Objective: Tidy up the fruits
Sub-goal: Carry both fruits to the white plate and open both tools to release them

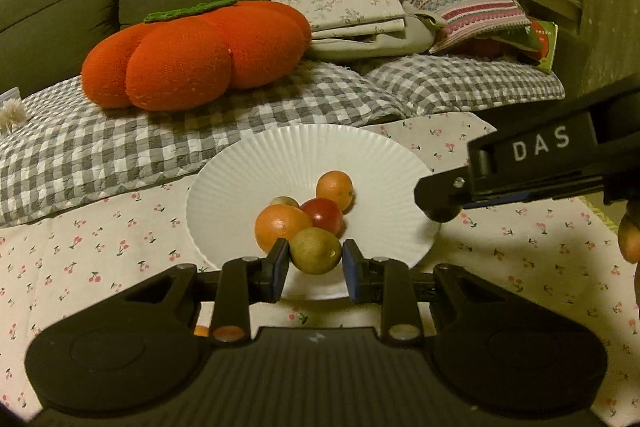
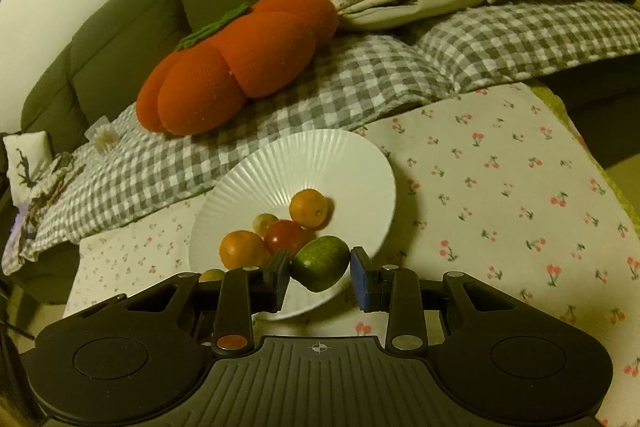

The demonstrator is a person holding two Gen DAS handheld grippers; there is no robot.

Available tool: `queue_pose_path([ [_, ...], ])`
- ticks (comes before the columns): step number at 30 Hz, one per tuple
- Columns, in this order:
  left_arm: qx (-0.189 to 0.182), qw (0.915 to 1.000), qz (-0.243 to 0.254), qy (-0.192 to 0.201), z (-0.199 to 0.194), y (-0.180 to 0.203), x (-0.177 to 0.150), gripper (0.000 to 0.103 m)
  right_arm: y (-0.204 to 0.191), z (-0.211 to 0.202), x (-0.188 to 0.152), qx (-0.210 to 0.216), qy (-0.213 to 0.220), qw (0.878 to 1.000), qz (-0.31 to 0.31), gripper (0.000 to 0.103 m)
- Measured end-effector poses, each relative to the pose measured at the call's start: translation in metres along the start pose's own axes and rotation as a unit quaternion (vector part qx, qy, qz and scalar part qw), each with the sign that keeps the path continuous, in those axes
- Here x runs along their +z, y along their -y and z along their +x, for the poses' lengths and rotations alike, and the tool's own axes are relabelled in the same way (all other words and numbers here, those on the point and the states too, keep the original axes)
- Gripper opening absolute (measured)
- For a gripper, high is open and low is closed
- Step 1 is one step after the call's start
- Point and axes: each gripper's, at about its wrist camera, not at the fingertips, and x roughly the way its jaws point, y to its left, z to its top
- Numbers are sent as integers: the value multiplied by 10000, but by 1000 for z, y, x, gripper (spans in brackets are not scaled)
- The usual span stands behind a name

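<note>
The left claw [image 1: 315,269] is clamped on a brownish-green fruit [image 1: 315,250] over the near rim of the white plate [image 1: 248,167]. The right claw [image 2: 320,277] stands apart around a green fruit [image 2: 320,262]; only its left pad touches. Two oranges [image 2: 244,249], a red fruit [image 2: 286,235] and a small pale one [image 2: 265,222] lie mid-plate, on the cherry-print cloth [image 2: 500,187].

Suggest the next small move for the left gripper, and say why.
Probably lower slightly and open the jaws. The left gripper has the olive-green fruit pinched between its jaws over the near part of the white plate. The other fruits are bunched around the red fruit just behind, so the near part looks like the free spot. Whether the fruit already touches the plate isn't clear.
</note>
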Motion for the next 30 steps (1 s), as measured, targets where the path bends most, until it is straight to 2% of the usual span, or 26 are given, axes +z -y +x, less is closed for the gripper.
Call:
queue_pose_path([
  [10,24,9999,67,-105,21,2,-3,27,-4,16,-1,-98,9,9995,-310,32],
  [21,85,9997,215,-9,24,5,0,28,-10,28,-5,-330,-49,9970,-697,32],
  [24,68,9998,211,2,24,4,0,34,-10,30,-5,-356,-68,9968,-709,33],
  [26,70,9998,202,-2,23,5,0,42,-10,30,-6,-379,-57,9967,-719,33],
  [30,124,9996,244,67,17,6,1,48,-11,30,-7,-393,-49,9966,-721,33],
])
